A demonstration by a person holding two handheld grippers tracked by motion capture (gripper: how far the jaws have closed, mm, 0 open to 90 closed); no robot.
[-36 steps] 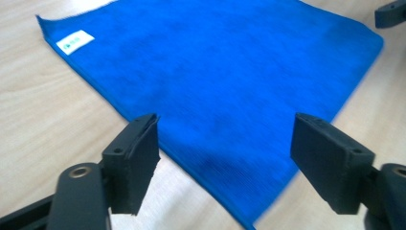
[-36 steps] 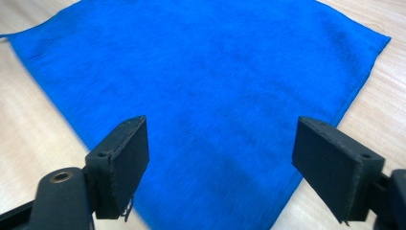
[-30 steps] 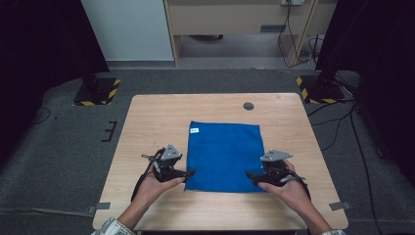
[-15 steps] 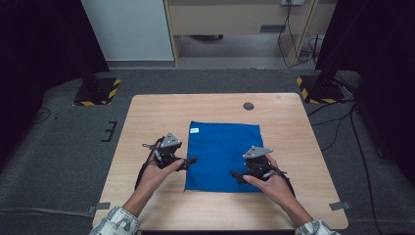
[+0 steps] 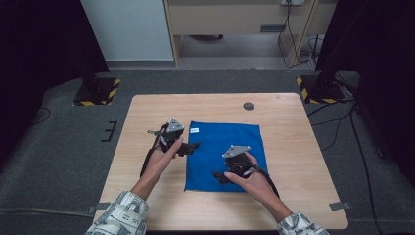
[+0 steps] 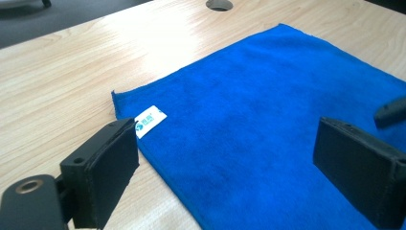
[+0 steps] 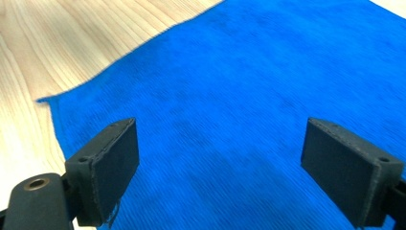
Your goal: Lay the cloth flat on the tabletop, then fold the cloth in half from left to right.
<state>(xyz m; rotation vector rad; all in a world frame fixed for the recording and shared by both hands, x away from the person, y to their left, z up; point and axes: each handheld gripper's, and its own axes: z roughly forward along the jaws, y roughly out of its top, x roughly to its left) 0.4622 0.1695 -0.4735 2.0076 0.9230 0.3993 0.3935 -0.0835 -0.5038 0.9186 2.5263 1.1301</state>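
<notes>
Two open tongs over a blue cloth spread flat on a wooden table.

The table (image 5: 147,117) is pale wood with a small round hole (image 5: 248,105) near its far edge. The blue cloth (image 5: 230,142) lies flat on the middle of it, with a small white tag (image 6: 150,120) at its far left corner. The left gripper (image 5: 192,147) hangs at the cloth's left edge and its jaws have just been opening, with nothing between them. The right gripper (image 5: 219,176) is over the near part of the cloth, jaws wide and empty after closing a touch. The cloth looks soft, light and limp, so it would likely sag and fold when lifted; a corner or an edge seems the best place to pinch it.
</notes>
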